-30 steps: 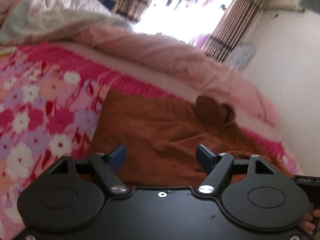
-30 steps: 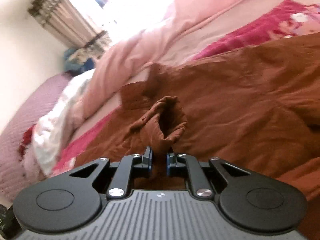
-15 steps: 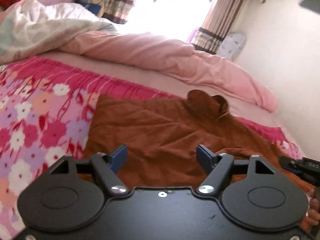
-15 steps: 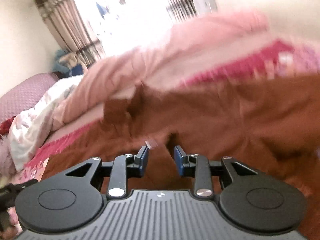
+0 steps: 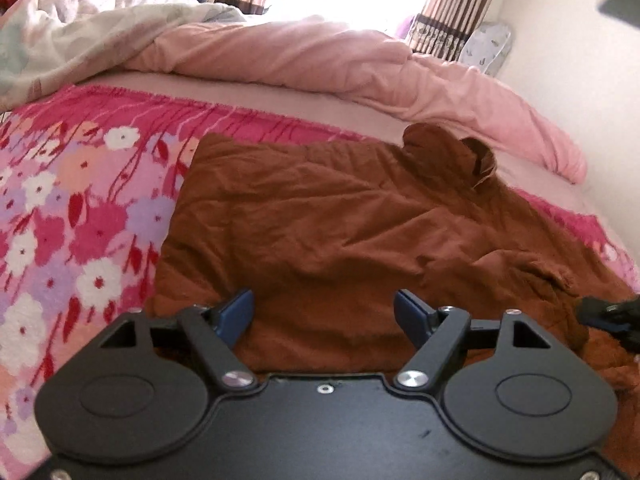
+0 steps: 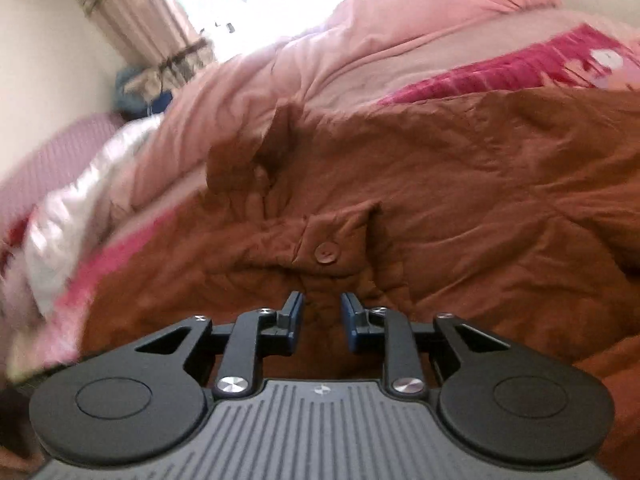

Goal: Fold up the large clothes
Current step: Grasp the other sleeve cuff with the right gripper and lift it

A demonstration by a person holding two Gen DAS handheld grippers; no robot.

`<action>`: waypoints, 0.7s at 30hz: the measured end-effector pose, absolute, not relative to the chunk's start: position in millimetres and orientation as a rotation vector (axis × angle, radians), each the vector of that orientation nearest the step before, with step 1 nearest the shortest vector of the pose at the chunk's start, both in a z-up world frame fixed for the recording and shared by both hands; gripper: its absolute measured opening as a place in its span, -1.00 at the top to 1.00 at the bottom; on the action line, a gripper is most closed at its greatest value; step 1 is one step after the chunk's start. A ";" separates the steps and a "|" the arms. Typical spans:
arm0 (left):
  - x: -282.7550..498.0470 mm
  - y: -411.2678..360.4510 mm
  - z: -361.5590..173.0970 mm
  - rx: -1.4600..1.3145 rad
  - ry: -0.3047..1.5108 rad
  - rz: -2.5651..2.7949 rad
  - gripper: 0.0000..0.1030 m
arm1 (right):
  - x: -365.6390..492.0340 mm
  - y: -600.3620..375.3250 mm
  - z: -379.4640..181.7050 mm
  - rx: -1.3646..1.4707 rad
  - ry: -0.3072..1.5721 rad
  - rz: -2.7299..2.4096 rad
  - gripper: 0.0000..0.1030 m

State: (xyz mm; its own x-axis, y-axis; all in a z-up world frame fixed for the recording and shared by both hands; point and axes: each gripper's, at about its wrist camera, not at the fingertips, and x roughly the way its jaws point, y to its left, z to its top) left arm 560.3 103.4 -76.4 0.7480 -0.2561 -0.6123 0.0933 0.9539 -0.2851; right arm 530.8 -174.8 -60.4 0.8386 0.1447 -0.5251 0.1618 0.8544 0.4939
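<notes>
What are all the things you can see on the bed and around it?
Rust-brown crumpled cloth garment: one, brown, spread on the flowered blanket in front of both grippers.
Round brown button: one, brown, on a flap of the garment just ahead of the right gripper.
Pink flowered blanket: one, pink with white and purple flowers, under the garment.
Puffy pale pink quilt: one, pink, bunched along the far side of the bed.
White crumpled quilt: one, white with pale print, far left.
Striped brown curtains: beside the bright window.
Left gripper: one, black with blue pads, open wide above the garment.
Right gripper: one, black with blue pads, open narrowly, holding nothing.
</notes>
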 end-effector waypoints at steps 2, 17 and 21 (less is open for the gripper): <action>553.2 103.2 -67.8 -0.249 0.692 -0.213 -0.51 | 506.3 -198.6 -50.0 0.606 0.511 0.004 -0.01; 527.1 100.3 -66.6 -0.197 0.678 -0.186 -0.60 | 307.4 -483.0 -94.4 0.946 0.297 -0.622 -0.28; 528.8 98.7 -66.0 -0.202 0.684 -0.164 -0.60 | 304.9 -507.4 -105.8 1.022 0.235 -0.642 -0.28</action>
State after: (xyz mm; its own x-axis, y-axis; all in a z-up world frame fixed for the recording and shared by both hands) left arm 528.8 98.7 -66.0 0.7634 -0.2155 -0.6089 0.0836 0.9677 -0.2377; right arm 304.9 -507.4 -105.8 0.7942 -0.3863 -0.4691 0.5979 0.3592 0.7166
